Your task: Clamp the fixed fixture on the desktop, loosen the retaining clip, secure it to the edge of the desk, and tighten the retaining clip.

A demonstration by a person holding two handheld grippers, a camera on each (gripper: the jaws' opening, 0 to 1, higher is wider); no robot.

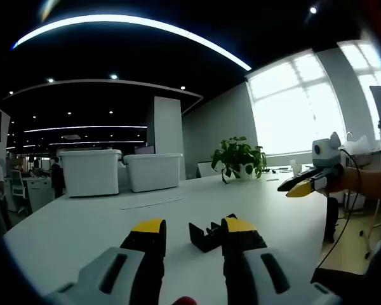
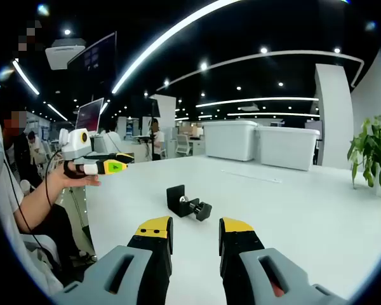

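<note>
Left gripper view: left gripper [image 1: 193, 232] low over white tabletop [image 1: 101, 219], jaws released, nothing between them. Black clamp fixture [image 1: 206, 235] rests on tabletop just beyond jaw tips, apart from both. Right gripper [image 1: 303, 185] enters from right, held above tabletop's right edge. Two white storage bins [image 1: 117, 170] and potted plant [image 1: 239, 157] along far edge.

Right gripper view: right gripper [image 2: 195, 230] jaws released, empty; clamp fixture [image 2: 186, 202] ahead, screw knob toward camera. Left gripper [image 2: 108, 166] held by hand [image 2: 73, 176] over left edge.
</note>
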